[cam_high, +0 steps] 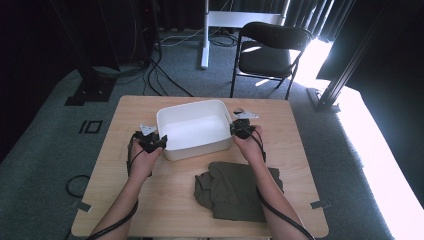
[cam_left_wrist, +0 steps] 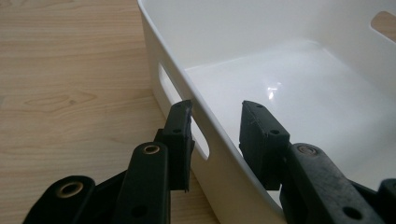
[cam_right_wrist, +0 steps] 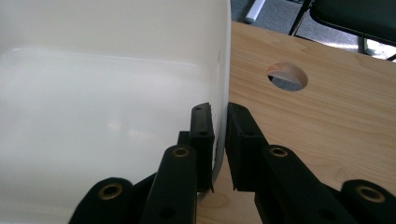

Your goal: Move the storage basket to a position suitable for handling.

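Observation:
A white plastic bin (cam_high: 200, 150) stands empty on the wooden table (cam_high: 125, 200). My left gripper (cam_high: 159, 142) is at its left wall. In the left gripper view the bin's wall (cam_left_wrist: 161, 51) runs between the jaws of the left gripper (cam_left_wrist: 217, 107), one pad outside beside the handle slot (cam_left_wrist: 201, 140), one inside, with a small gap still showing. My right gripper (cam_high: 235, 129) is at the right wall. In the right gripper view the right gripper (cam_right_wrist: 219, 109) is shut on the bin's rim (cam_right_wrist: 223, 56), one pad on each side.
A crumpled olive-green garment (cam_high: 235, 192) lies on the table in front of the bin, under the right forearm. A round hole (cam_right_wrist: 287, 77) in the tabletop sits just beyond the right gripper. A black chair (cam_high: 267, 50) stands behind the table.

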